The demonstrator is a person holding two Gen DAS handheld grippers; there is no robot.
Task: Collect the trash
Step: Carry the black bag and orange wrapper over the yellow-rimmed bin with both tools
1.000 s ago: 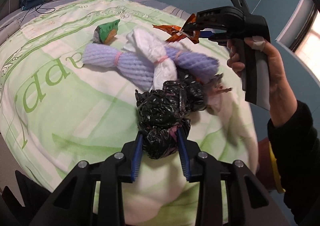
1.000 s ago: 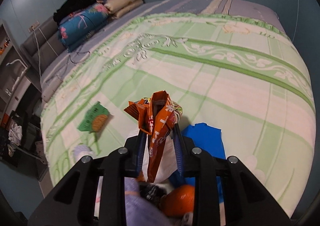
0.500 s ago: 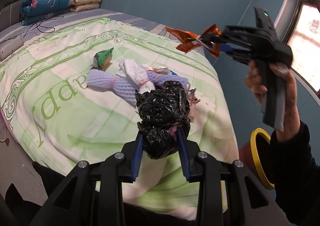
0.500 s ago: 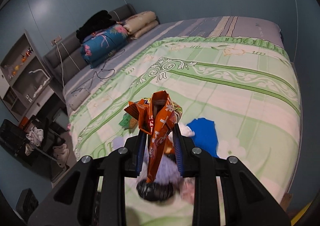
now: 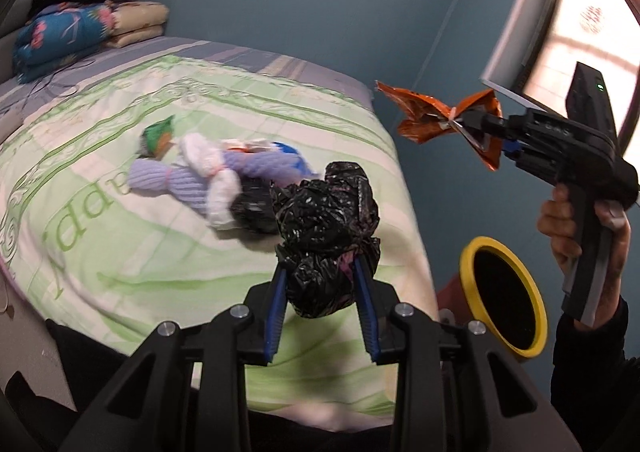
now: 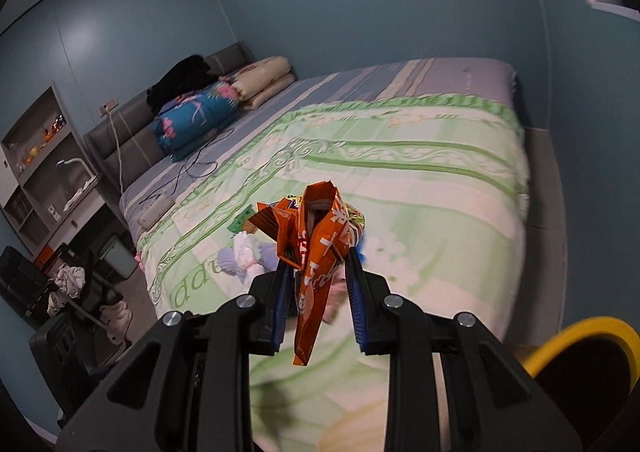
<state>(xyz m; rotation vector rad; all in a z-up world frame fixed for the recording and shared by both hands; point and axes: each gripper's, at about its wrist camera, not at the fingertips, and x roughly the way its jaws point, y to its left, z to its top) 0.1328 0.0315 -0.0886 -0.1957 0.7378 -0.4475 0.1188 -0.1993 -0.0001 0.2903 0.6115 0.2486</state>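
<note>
My left gripper is shut on a crumpled black plastic bag, held above the bed's near corner. My right gripper is shut on an orange snack wrapper; it also shows in the left wrist view, in the air right of the bed. A yellow-rimmed bin stands on the floor below the right gripper and shows at the lower right of the right wrist view. More trash lies on the bed: a lilac bundle, a white bundle, a green wrapper, a black bag.
Folded blankets and pillows lie at the head of the bed. A cable trails across the bedding. Shelves and clutter stand left of the bed. A window is on the right wall.
Both grippers have lifted away from the trash pile and moved toward the bed's corner with their loads. The yellow-rimmed bin has come further into both views.
</note>
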